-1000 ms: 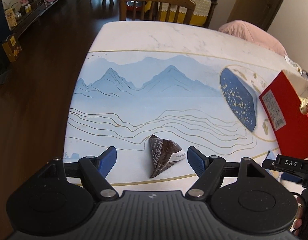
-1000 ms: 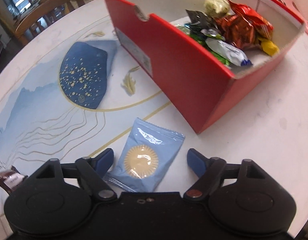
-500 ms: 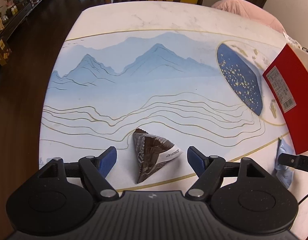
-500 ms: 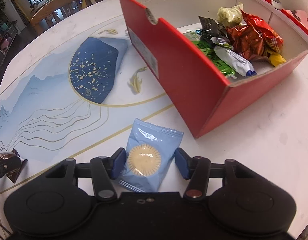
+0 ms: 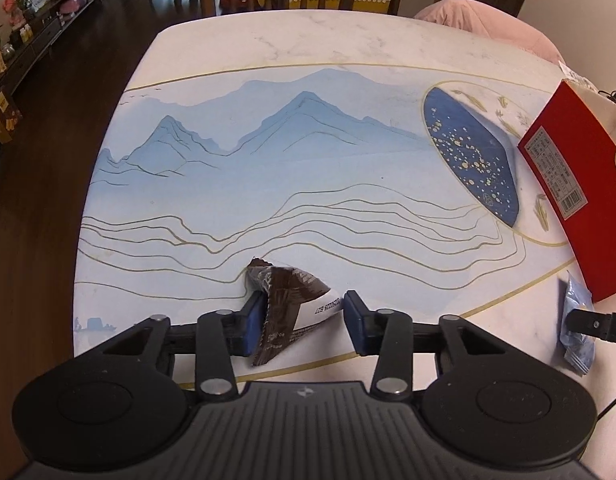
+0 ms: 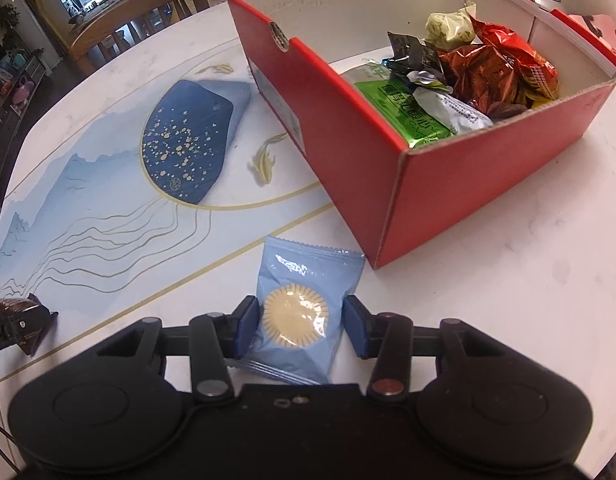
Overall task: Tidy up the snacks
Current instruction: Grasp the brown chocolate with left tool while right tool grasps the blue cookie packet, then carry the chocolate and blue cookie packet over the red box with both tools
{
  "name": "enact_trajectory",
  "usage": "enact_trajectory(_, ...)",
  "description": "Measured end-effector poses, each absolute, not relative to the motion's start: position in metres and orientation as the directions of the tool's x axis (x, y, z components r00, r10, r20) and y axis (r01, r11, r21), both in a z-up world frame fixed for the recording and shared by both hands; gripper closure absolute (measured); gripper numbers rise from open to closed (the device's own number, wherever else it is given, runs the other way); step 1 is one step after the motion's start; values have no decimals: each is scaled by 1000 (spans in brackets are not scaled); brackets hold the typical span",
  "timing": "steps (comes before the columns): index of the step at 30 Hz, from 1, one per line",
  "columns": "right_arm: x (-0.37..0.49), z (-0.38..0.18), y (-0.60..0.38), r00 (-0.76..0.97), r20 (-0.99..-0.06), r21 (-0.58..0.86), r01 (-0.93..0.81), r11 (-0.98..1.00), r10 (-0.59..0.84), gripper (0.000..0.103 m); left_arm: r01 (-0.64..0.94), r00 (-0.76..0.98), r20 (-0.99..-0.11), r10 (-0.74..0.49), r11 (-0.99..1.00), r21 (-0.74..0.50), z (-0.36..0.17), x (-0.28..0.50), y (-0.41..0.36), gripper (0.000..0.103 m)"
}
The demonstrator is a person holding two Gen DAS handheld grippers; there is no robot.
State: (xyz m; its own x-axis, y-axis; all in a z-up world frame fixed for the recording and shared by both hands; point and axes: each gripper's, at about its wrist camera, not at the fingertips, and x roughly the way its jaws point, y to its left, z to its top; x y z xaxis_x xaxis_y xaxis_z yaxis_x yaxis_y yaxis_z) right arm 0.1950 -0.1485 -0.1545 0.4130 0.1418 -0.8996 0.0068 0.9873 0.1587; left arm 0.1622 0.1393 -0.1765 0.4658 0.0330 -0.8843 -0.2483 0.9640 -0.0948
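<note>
Nearest us, our left gripper has just been closing its jaws around the brown snack packet on the surface; our right gripper pinches the blue biscuit packet. Beyond stands the red box, holding snacks.

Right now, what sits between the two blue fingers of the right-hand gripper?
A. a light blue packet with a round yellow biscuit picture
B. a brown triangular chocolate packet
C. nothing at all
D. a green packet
A: in the right wrist view the right gripper has just been closing its jaws around the light blue biscuit packet, which lies on the table in front of the red box.
</note>
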Motion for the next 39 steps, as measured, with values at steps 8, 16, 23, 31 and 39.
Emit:
enact_trajectory(8,180,-137,-154,440,-881,172,-46,984,174,58,-287,483,-875,21,948,-135,-169,151,147,67)
enact_trajectory(16,166,-96,-160,499,-832,208,-126,970,243,58,-284,542,-841,-4,940,-187,-134,134,134,67)
enact_trajectory(23,166,-61,-177,548,-787,235,-159,959,283,58,-234,583,-811,-49,946,-225,-96,127,106,67)
enact_trajectory(31,181,-22,-205,600,-728,238,-235,942,333,58,-189,653,-755,-62,951,-243,-46,131,68,67)
enact_trajectory(39,204,-2,-248,636,-697,208,-260,943,330,58,-142,685,-722,-96,955,-262,-18,153,16,67)
